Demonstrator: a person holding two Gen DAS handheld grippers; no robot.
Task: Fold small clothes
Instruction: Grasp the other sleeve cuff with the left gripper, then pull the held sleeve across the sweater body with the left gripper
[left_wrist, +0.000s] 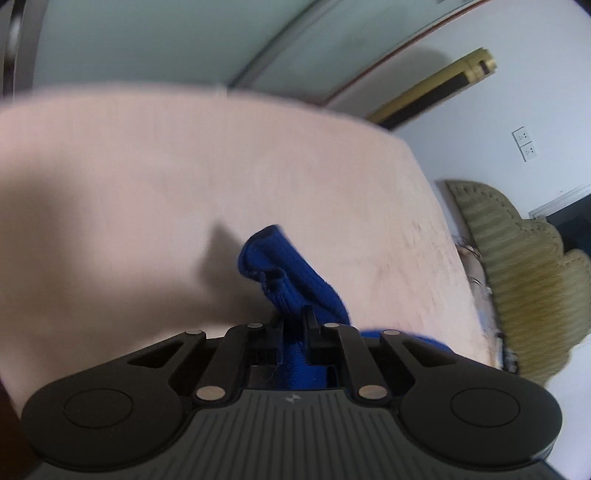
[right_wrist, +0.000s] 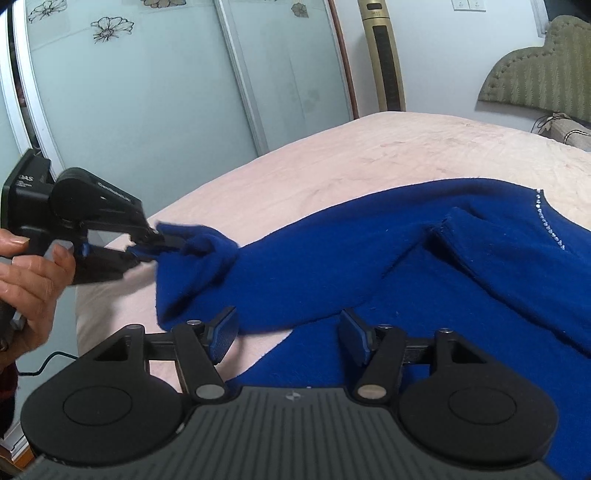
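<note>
Hand-held gripper on our left (right_wrist: 162, 240) is pinching the cuff end of a blue sweater (right_wrist: 424, 266), its two fingers pressed together on the bunched knit; in the left wrist view the same hand-held gripper (left_wrist: 293, 321) has blue fabric squeezed between its fingers and running back under the body. Our right hand-held gripper (right_wrist: 288, 334) is spread wide and holds nothing, hovering over the near edge of the sweater.

That sweater lies on a pink bed (right_wrist: 369, 155), body to the right with a sparkly trim at the neckline (right_wrist: 550, 225), and the sleeve (right_wrist: 295, 266) stretched out leftward toward the pinching fingers.

We judge the step in hand to be folding this sleeve across the body. To do it well we should keep the cuff lifted just clear of the bed and carry it rightward in a low arc, so the sleeve lays flat instead of twisting. Our free right gripper would best press down near the shoulder seam (right_wrist: 439, 229) to anchor the crease. Soft knit like this likely sags and drags, so a slow, even pull should suit it.
</note>
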